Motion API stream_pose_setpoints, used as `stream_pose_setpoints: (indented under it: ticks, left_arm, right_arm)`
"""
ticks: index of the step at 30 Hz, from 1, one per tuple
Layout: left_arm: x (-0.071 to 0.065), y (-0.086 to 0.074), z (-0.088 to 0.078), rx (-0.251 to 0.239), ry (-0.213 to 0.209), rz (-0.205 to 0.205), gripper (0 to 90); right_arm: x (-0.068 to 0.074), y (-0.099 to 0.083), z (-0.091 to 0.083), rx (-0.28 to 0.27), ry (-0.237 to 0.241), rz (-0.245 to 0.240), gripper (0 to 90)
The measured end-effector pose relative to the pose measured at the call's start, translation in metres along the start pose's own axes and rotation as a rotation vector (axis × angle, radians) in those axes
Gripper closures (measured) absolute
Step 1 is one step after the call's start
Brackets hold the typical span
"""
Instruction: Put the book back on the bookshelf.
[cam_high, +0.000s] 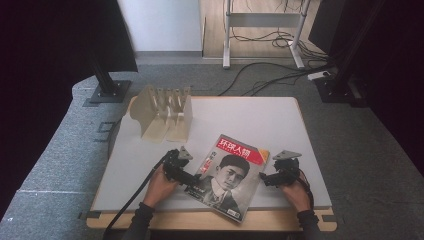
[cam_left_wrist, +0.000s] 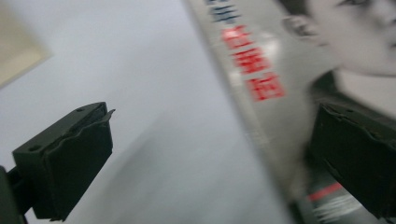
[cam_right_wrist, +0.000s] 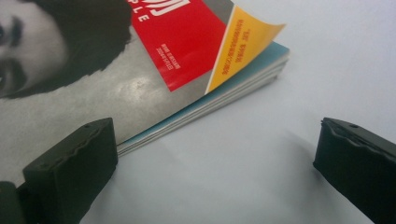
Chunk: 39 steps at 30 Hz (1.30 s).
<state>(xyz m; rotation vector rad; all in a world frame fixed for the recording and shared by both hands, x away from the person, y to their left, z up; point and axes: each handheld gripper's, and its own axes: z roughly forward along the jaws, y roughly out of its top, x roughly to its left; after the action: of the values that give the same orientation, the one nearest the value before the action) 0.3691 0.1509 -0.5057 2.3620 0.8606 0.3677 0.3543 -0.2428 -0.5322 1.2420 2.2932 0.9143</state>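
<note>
A magazine (cam_high: 229, 174) with a black-and-white portrait and a red title band lies tilted on the white table (cam_high: 280, 125), near the front edge. My left gripper (cam_high: 190, 178) is open at the magazine's left edge; in the left gripper view one jaw stands over the cover (cam_left_wrist: 280, 88) and the other over bare table. My right gripper (cam_high: 265, 178) is open at the magazine's right edge; in the right gripper view the magazine (cam_right_wrist: 154, 79) shows its curled yellow corner, and one jaw sits at the page edges.
A tan slotted rack (cam_high: 164, 112) stands at the table's back left. Black stand bases (cam_high: 107, 90) and cables (cam_high: 270, 75) lie on the grey floor behind the table.
</note>
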Motion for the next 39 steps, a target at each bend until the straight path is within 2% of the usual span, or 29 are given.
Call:
stream_pose_setpoints:
  ticks: [1,5,9,13,18,22,28,33,37,39]
  left_arm:
    - [0.0,0.0,0.0,0.0,0.0,0.0,0.0]
    - [0.015,-0.009,-0.005,-0.006,0.02,-0.042,0.0]
    - [0.012,-0.016,0.005,0.034,0.01,-0.025,0.0]
    - [0.008,-0.02,0.006,0.002,0.005,-0.048,0.1]
    - [0.0,-0.027,0.003,-0.049,0.007,-0.073,5.2]
    - [-0.006,-0.029,0.002,-0.062,0.01,-0.057,6.0]
    - [-0.016,-0.029,0.003,-0.063,-0.017,-0.026,4.1]
    - [-0.028,-0.029,0.003,-0.075,0.02,0.012,0.0]
    - [-0.033,-0.027,0.004,-0.073,0.009,0.014,0.0]
    - [-0.031,-0.026,0.005,-0.063,-0.012,-0.004,0.0]
  right_arm:
    - [0.0,0.0,0.0,0.0,0.0,0.0,0.0]
    - [-0.002,0.008,0.007,0.003,-0.014,0.0,0.0]
    - [-0.005,0.017,0.015,0.007,-0.016,0.003,0.0]
    - [-0.008,0.025,0.022,0.015,-0.02,-0.001,0.0]
    - [-0.014,0.033,0.03,0.02,-0.017,0.005,0.0]
    - [-0.019,0.038,0.036,0.017,-0.018,0.013,0.0]
    - [-0.026,0.05,0.047,0.018,-0.028,0.014,0.0]
    - [-0.03,0.061,0.057,0.022,-0.033,0.017,0.0]
    - [-0.033,0.069,0.064,0.027,-0.039,0.024,0.0]
    - [-0.034,0.072,0.067,0.031,-0.036,0.03,0.0]
